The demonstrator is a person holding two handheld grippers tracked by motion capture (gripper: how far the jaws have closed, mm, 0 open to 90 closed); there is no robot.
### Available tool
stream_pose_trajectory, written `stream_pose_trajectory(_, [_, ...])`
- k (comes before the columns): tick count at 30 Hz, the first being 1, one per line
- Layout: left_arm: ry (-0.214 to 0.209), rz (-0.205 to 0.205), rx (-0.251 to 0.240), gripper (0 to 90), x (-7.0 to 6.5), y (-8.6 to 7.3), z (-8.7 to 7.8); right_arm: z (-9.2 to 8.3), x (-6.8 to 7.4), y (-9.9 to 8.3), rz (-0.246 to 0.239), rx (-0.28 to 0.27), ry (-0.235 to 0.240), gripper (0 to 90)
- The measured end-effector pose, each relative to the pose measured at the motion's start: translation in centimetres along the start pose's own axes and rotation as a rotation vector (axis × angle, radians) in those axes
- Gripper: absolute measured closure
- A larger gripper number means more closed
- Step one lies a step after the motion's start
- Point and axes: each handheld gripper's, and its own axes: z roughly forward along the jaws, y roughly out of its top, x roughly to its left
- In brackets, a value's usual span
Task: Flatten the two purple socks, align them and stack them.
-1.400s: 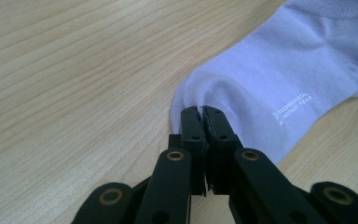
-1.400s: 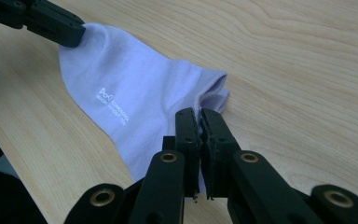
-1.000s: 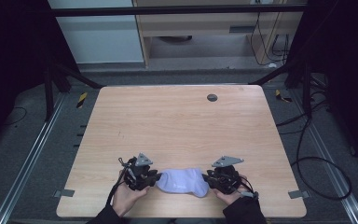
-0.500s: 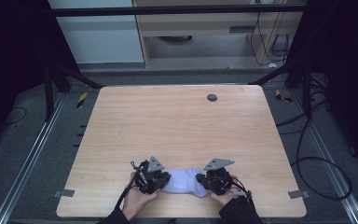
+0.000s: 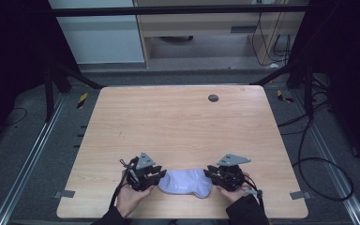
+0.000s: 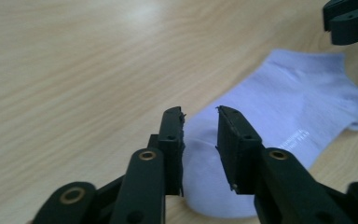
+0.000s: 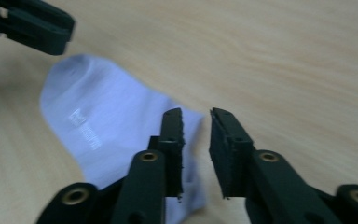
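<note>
A pale lilac ankle sock (image 5: 185, 183) lies flat near the wooden bench's (image 5: 178, 126) front edge, long axis running left to right, toe leftward. The left claw (image 5: 158, 174) and right claw (image 5: 209, 171), both just opening, flank its ends, pinching nothing.
</note>
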Motion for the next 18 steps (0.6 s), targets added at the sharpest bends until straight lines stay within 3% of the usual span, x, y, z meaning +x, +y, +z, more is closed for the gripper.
stream_pose_trajectory(5, [0.058, -0.048, -0.042, 55.6, 2.4, -0.2, -1.1, -1.3, -2.7, -0.5, 0.058, -0.056, -0.110, 47.5])
stream_pose_trajectory(9, [0.100, -0.076, -0.053, 46.3, 4.3, -0.7, -1.6, -1.8, -4.6, -1.1, 0.097, -0.060, -0.183, 35.4])
stream_pose_trajectory(13, [0.129, -0.110, -0.049, 42.4, 6.0, -1.3, -2.0, -2.1, -5.8, -1.5, 0.125, -0.063, -0.227, 27.1])
stream_pose_trajectory(18, [0.160, -0.138, -0.040, 39.9, 7.8, -1.9, -2.5, -2.4, -6.9, -2.0, 0.149, -0.050, -0.264, 23.9])
